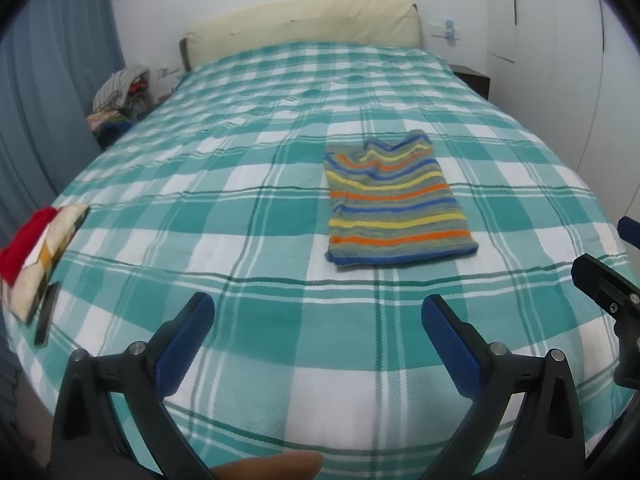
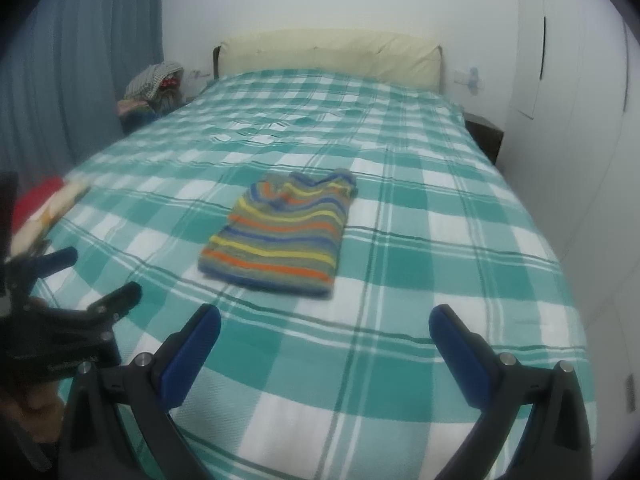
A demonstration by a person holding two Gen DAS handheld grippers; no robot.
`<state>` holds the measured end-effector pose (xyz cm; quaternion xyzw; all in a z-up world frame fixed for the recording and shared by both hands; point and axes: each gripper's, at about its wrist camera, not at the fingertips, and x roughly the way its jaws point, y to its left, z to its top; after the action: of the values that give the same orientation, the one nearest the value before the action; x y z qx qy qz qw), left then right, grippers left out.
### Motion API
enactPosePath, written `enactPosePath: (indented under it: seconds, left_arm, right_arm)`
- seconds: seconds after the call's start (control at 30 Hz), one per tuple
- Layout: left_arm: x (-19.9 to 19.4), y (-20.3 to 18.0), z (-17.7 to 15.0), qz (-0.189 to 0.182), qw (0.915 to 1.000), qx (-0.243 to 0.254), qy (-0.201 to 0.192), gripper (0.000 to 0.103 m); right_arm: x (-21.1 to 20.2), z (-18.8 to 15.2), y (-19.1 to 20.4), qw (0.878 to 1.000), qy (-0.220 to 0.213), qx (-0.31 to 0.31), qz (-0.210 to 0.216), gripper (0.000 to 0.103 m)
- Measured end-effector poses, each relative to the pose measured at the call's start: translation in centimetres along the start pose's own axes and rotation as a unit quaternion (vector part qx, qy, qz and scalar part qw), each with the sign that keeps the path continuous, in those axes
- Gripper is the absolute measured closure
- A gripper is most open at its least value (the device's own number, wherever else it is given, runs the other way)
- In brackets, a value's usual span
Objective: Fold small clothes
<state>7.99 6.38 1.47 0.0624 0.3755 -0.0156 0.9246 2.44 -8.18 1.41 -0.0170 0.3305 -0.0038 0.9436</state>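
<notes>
Nearest us, our left gripper and right gripper hang released, fingers spread wide over the teal-and-white checked bedspread, touching nothing. The folded striped sweater lies flat mid-bed, well ahead of both. At the bed's left edge a red and patterned cloth pile is cut off by the frame. Farther off stand a cream headboard, blue curtains, and a blurred heap of clothes we cannot sort out.

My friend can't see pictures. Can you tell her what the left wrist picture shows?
A small striped sweater lies folded on a bed with a green-and-white checked cover. The left claw is open above the near edge, holding nothing. A red and patterned pile of cloth sits at the bed's left edge.
</notes>
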Motion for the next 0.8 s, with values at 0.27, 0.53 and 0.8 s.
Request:
enactPosePath:
  seconds: [0.27,0.53,0.8]
  left_arm:
    - [-0.1,0.4,-0.1,0.002,0.9999,-0.008,0.007,0.000]
    - [-0.2,0.7,-0.1,0.012,0.9998,-0.012,0.006,0.000]
    - [0.2,1.2,-0.3,0.021,0.9996,-0.018,0.011,0.000]
  right_arm:
    - [0.1,0.1,0.1,1.000,0.012,-0.002,-0.002,0.000]
    - [0.1,-0.1,0.3,1.000,0.018,-0.010,0.004,0.000]
    - [0.4,-0.2,0.5,1.000,0.020,-0.014,0.001,0.000]
